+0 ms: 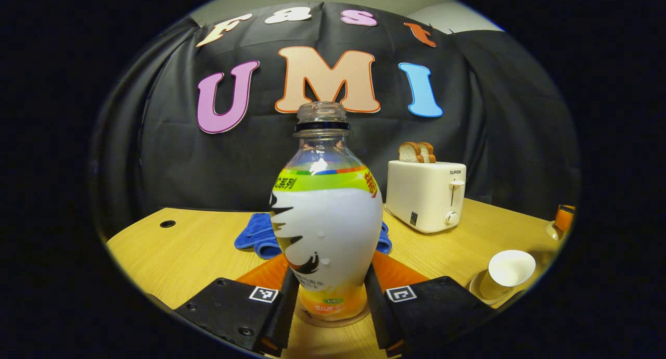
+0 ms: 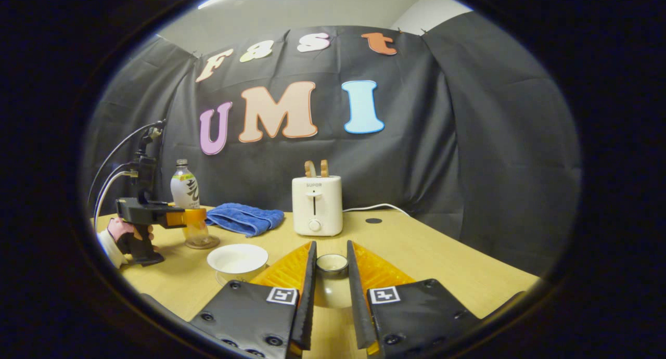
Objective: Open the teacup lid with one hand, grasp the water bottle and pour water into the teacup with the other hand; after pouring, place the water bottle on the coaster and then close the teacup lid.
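Note:
The water bottle [image 1: 327, 218], capless with a white and orange label, stands upright on a clear round coaster [image 1: 333, 317]. My left gripper [image 1: 330, 273] has a finger against each side of its lower body. In the right gripper view that bottle [image 2: 184, 190], the left gripper [image 2: 190, 217] and the hand holding it are at the far left. The open white teacup [image 2: 238, 259] sits on its saucer at front left, also seen as the teacup [image 1: 507, 269] in the left gripper view. My right gripper [image 2: 331, 247] is shut on the white teacup lid [image 2: 332, 283], knob upward, just above the table.
On the wooden table [image 2: 442, 265], a white toaster [image 2: 316, 204] holding two bread slices stands at the back, with a folded blue towel [image 2: 244, 217] to its left. An orange object [image 1: 564, 218] sits at the table's far right edge in the left gripper view.

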`<state>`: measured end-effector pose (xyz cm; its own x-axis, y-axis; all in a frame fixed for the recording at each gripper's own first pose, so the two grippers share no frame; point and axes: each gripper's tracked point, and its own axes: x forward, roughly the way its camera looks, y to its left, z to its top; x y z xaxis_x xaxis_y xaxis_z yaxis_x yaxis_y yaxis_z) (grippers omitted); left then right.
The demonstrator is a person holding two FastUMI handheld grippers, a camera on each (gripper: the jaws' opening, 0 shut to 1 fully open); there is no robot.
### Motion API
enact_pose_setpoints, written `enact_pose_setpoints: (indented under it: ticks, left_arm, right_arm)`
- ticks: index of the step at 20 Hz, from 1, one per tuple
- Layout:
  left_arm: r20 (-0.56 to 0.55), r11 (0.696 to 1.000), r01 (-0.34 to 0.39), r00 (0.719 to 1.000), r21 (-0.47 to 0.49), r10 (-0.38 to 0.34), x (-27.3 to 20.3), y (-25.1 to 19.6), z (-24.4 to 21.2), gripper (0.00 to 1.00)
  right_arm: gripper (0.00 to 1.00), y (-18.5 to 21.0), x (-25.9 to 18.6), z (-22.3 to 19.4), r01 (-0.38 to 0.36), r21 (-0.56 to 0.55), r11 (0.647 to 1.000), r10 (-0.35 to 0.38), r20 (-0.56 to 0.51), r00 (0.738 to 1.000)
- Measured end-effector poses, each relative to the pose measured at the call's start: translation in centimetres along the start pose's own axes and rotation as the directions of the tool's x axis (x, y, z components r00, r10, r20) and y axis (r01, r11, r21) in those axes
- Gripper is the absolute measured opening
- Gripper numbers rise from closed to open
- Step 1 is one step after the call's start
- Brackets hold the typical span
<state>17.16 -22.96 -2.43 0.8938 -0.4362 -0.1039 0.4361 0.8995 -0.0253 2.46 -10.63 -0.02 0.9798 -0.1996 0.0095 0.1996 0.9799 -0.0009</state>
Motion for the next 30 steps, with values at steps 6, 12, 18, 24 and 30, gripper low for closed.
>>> enact_pose_setpoints:
  ticks: [6,12,18,24,30]
  left_arm:
    - [-0.002,1.000,-0.001,1.000,0.001,0.001,-0.1,0.0,-0.1,0.66]
    - [0.024,1.000,-0.002,1.000,-0.029,0.003,-0.4,0.2,0.4,0.86]
    - [0.128,1.000,0.005,0.992,0.002,-0.006,-1.8,-0.1,2.0,0.86]
    - [0.115,1.000,-0.003,0.993,0.007,0.002,-3.5,0.2,1.7,0.86]
    - [0.117,1.000,-0.020,0.993,0.006,0.019,-6.9,0.6,1.5,0.86]
  right_arm:
    - [0.36,0.0,0.0,0.0,0.000,0.000,1.000,0.000,0.000,1.000]
    - [0.36,0.0,0.1,-0.1,-0.003,0.001,1.000,0.003,-0.001,1.000]
    - [0.36,0.5,-0.1,0.0,-0.026,0.000,1.000,0.026,0.000,1.000]
    - [0.36,1.3,0.0,0.1,-0.047,0.001,0.999,0.047,0.000,0.999]
    - [0.36,4.8,0.7,0.0,-0.128,0.002,0.992,0.128,-0.005,0.992]
